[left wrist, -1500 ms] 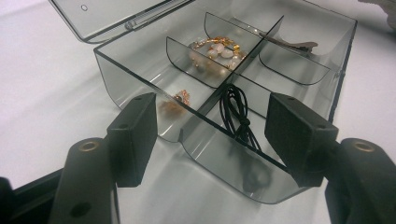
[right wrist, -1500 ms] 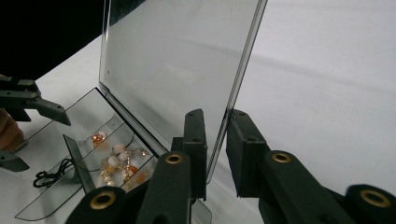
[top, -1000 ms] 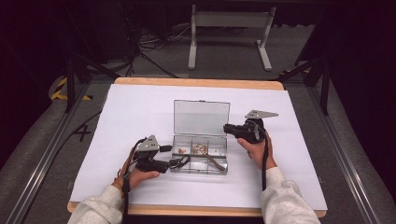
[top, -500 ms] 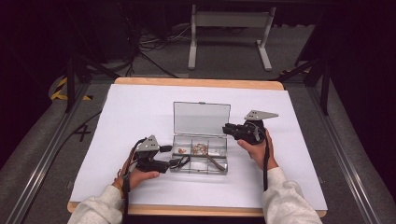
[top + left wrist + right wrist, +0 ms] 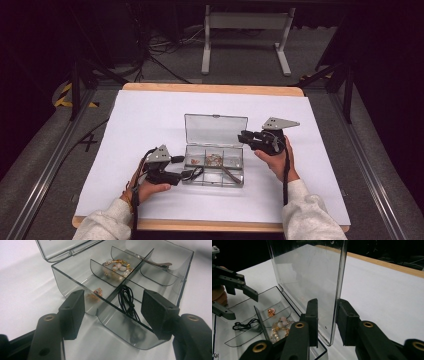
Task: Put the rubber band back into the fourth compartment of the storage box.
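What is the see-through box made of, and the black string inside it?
The box looks like hard clear plastic, slightly smoky and glossy: you can see the table through its walls, and its lid reflects light. The string looks like thin black cord, maybe waxed cotton or leather; it is matte and bends in loose loops, so it is soft.

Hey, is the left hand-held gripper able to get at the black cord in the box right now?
Probably yes. The lid stands open, the left hand-held gripper sits at the box's near corner with jaws apart, and the black cord lies uncovered just behind the clear wall, so it would need to come over that.
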Motion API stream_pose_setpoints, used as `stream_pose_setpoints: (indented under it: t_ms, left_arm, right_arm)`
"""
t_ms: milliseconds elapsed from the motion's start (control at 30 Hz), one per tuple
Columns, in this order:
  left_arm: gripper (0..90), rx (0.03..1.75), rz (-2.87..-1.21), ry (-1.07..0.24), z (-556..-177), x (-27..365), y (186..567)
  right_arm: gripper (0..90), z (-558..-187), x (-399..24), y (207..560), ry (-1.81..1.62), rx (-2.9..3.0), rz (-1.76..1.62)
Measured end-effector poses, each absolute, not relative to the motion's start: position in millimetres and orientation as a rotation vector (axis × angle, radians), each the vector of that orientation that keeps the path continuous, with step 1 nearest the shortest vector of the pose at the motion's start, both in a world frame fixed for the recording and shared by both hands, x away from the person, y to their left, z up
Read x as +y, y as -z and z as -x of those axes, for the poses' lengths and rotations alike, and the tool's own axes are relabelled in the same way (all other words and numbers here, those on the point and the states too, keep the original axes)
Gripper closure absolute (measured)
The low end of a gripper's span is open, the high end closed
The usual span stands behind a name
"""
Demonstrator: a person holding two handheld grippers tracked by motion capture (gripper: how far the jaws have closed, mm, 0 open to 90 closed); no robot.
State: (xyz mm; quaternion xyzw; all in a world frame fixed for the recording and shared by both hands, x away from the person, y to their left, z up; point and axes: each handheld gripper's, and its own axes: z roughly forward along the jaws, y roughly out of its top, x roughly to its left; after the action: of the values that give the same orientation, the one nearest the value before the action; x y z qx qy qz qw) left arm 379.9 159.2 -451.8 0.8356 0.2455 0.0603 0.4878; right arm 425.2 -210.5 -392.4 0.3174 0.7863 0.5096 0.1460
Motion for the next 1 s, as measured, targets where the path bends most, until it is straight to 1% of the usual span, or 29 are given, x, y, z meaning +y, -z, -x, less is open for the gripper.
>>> stream_pose_setpoints:
  t_ms: [200,400,800,1000]
  left_arm:
    - [36.9,0.598,-2.03,-0.152,-380,159,452]
    - [36.9,0.599,-2.029,-0.157,-379,158,452]
    - [36.8,0.587,-2.031,-0.174,-379,158,451]
    - [41.5,0.571,-2.01,-0.197,-378,162,446]
  right_arm:
    - [71.3,-419,-209,389,-1.482,2.231,-0.876]
    - [72.6,-415,-210,389,-1.494,2.226,-0.849]
    - [71.6,-406,-209,389,-1.519,2.231,-0.81]
    - [71.2,-403,-209,389,-1.512,2.235,-0.803]
